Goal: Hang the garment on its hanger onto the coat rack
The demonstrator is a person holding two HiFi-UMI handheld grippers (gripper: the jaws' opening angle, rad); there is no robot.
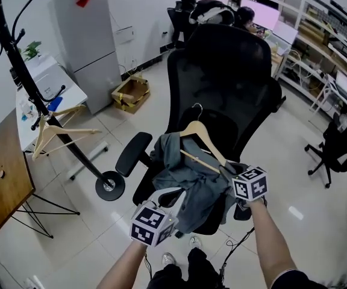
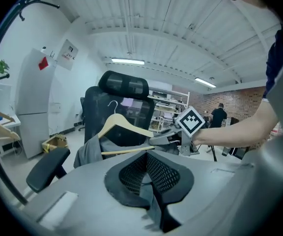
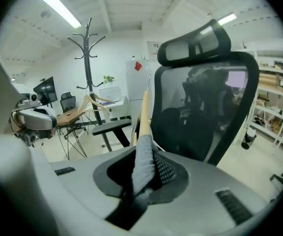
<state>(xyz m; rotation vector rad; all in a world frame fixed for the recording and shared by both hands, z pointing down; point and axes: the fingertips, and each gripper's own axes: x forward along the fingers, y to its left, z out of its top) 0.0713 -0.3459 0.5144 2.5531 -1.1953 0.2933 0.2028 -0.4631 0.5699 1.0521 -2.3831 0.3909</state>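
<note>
Item: 1 garment [image 1: 188, 188] on hanger [image 1: 202, 142], lying on chair [image 1: 221, 71]. Grip: right gripper [image 3: 144, 168] clenched on cloth-wrapped hanger arm; left gripper [image 2: 150, 183] pinching 1 garment fold. I should lift both level, hook uppermost.

Type of place: open-plan office with a workshop side.
Seating: black mesh office chair [image 1: 221, 83] with headrest and armrests, mid-floor; second dark swivel chair [image 1: 339, 143] at the right edge.
Workstations: desks along the far wall carry lit monitors [image 1: 264, 14]; a person [image 1: 246, 15] sits there.
Storage: white open shelving [image 1: 327, 38], loaded, far right corner; tall pale cabinet [image 1: 92, 38] against the back wall, possibly a refrigerator.
Floor: pale glossy tiles [image 1: 294, 179]; open cardboard box [image 1: 131, 94] at the cabinet's foot.
Other fittings: black coat rack [image 1: 17, 59], wooden folding table [image 1: 5, 167] and white desk with potted plant [image 1: 32, 50], all at the left.
Ceiling: white, ribbed, with strip lights [image 2: 127, 61].
Far wall: exposed brick wall [image 2: 240, 95].
</note>
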